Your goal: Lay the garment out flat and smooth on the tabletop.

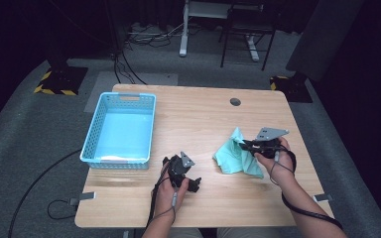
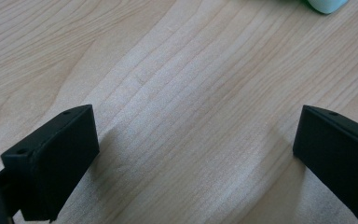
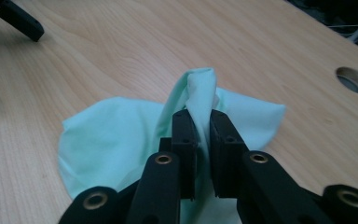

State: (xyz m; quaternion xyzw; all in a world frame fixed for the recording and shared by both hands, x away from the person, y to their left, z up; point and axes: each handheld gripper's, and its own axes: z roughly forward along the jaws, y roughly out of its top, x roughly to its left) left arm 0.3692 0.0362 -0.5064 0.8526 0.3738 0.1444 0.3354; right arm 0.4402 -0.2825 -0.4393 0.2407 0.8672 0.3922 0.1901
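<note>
right gripper [image 3: 199, 123] fingers pinched on cloth [image 1: 234, 157] fold, likely lifting toward basket [image 1: 120, 129]; left gripper [image 2: 193, 154] fingers wide, empty over worktop [image 1: 198, 114]

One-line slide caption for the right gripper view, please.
Right gripper shut on a pinched fold of the mint-green cloth, the rest lying on the wooden table.

right tool [image 1: 246, 144] pinching mint cloth [image 1: 233, 157]
</note>
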